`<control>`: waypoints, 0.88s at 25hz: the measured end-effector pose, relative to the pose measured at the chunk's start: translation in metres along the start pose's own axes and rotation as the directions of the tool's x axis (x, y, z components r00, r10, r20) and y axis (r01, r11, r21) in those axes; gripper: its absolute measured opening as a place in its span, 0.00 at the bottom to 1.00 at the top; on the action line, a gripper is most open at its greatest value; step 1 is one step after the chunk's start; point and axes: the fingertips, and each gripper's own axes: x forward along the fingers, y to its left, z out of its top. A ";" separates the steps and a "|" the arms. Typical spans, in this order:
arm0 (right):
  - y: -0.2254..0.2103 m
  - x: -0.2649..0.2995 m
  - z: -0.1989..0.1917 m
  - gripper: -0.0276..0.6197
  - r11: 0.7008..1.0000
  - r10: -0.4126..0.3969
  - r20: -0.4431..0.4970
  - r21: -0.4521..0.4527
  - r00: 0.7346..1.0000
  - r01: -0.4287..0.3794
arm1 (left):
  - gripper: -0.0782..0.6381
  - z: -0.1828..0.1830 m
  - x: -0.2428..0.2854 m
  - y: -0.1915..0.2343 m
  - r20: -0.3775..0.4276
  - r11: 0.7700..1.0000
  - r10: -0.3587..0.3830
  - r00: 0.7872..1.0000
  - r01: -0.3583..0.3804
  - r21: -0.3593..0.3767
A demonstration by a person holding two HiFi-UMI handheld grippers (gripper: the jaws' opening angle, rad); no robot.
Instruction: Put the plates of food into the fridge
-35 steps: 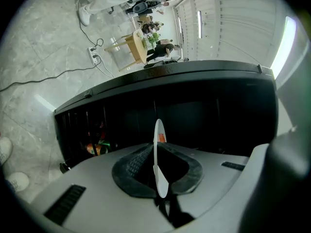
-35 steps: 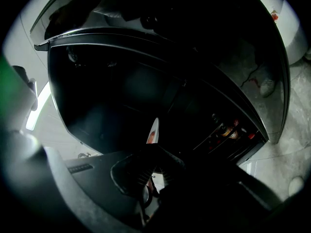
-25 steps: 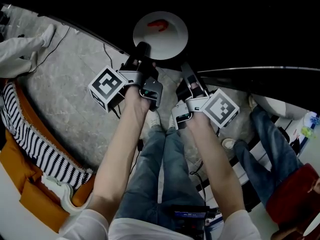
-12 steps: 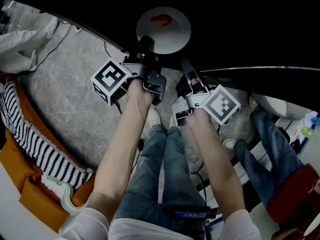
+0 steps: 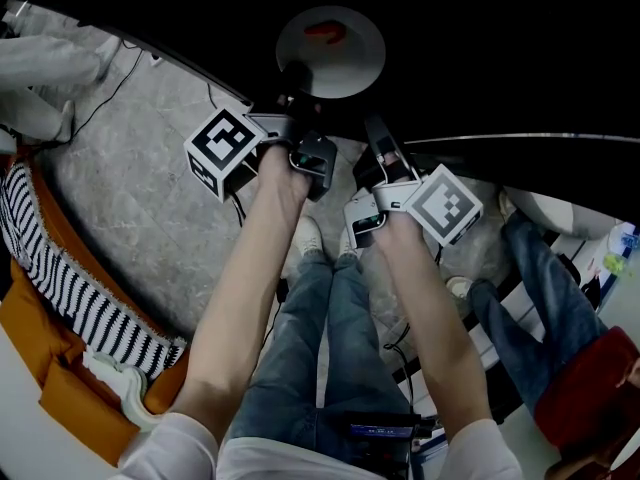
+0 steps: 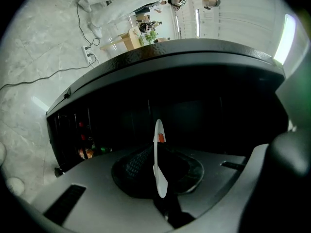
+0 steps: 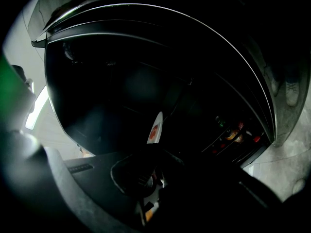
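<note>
A white plate (image 5: 345,58) with a red piece of food (image 5: 325,31) hangs level inside the dark fridge opening (image 5: 480,58). My left gripper (image 5: 292,76) is shut on its near rim. In the left gripper view the plate (image 6: 157,171) stands edge-on between the jaws, with the food (image 6: 161,138) at its far end. My right gripper (image 5: 377,136) sits just right of the left one, below the plate's edge, its jaws pointing into the fridge. The right gripper view is too dark to show the jaws' gap; the plate (image 7: 155,126) shows ahead, tilted.
The fridge's open door (image 6: 77,144) carries bottles and jars on its shelves, also seen in the right gripper view (image 7: 232,132). A cable (image 5: 225,108) trails over the grey stone floor (image 5: 120,188). A striped and orange seat (image 5: 60,298) lies at left. Another person's legs (image 5: 540,288) stand at right.
The left gripper has carried the plate a little farther up and forward into the fridge, where it looks darker. The right gripper has edged forward with it.
</note>
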 end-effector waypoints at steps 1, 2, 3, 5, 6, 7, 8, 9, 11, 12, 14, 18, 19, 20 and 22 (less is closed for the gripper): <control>0.000 0.001 0.000 0.06 1.000 -0.001 0.000 0.002 1.000 0.001 | 0.13 0.001 0.002 0.000 0.000 1.000 0.001 1.000 -0.001 -0.002; -0.001 0.002 0.000 0.06 1.000 -0.001 0.001 0.000 1.000 0.001 | 0.13 0.002 0.003 0.000 0.000 1.000 0.001 1.000 -0.001 -0.002; -0.001 0.002 0.000 0.06 1.000 -0.001 0.001 -0.006 1.000 0.001 | 0.13 0.002 0.003 0.000 0.000 1.000 0.001 1.000 -0.001 -0.002; -0.001 0.002 0.000 0.06 1.000 0.002 0.002 -0.009 1.000 -0.002 | 0.13 0.002 0.003 -0.001 -0.001 1.000 0.000 1.000 0.000 -0.001; 0.000 0.003 0.000 0.06 1.000 0.002 0.004 -0.005 1.000 -0.002 | 0.13 0.003 0.004 -0.001 0.000 1.000 0.000 1.000 0.000 -0.001; -0.001 0.004 -0.001 0.06 1.000 -0.002 0.004 -0.002 1.000 0.002 | 0.13 0.004 0.006 -0.001 0.000 1.000 0.001 1.000 -0.001 -0.002; -0.001 0.006 -0.001 0.06 1.000 -0.006 0.005 -0.004 1.000 0.006 | 0.13 0.005 0.007 -0.001 0.000 1.000 0.002 1.000 -0.002 -0.003; -0.001 0.007 -0.001 0.06 1.000 -0.007 0.004 -0.010 1.000 0.007 | 0.13 0.006 0.009 -0.001 -0.001 1.000 0.003 1.000 -0.003 -0.003; 0.001 0.010 -0.002 0.06 1.000 0.001 -0.001 -0.021 1.000 -0.001 | 0.13 0.006 0.011 -0.001 -0.004 1.000 0.002 1.000 -0.002 0.000; 0.002 0.011 -0.002 0.06 1.000 0.002 -0.004 -0.021 1.000 -0.002 | 0.13 0.006 0.013 -0.002 -0.006 1.000 0.000 1.000 0.000 0.003; 0.002 0.012 -0.004 0.06 1.000 0.003 -0.011 -0.018 1.000 -0.003 | 0.13 0.005 0.014 -0.003 -0.013 1.000 -0.005 1.000 0.005 0.009; 0.008 0.017 -0.008 0.06 0.999 0.025 -0.046 -0.029 0.999 -0.026 | 0.13 0.004 0.016 -0.006 -0.021 1.000 -0.012 1.000 0.013 0.011; 0.009 0.018 -0.009 0.06 0.999 0.029 -0.055 -0.028 0.998 -0.031 | 0.13 0.004 0.016 -0.007 -0.023 1.000 -0.015 1.000 0.015 0.011; 0.010 0.019 -0.011 0.06 0.999 0.032 -0.064 -0.025 0.997 -0.033 | 0.13 0.004 0.016 -0.008 -0.025 1.000 -0.017 1.000 0.017 0.012; 0.010 0.020 -0.012 0.06 0.999 0.039 -0.086 -0.015 0.996 -0.040 | 0.13 0.003 0.017 -0.009 -0.031 1.000 -0.021 0.999 0.021 0.014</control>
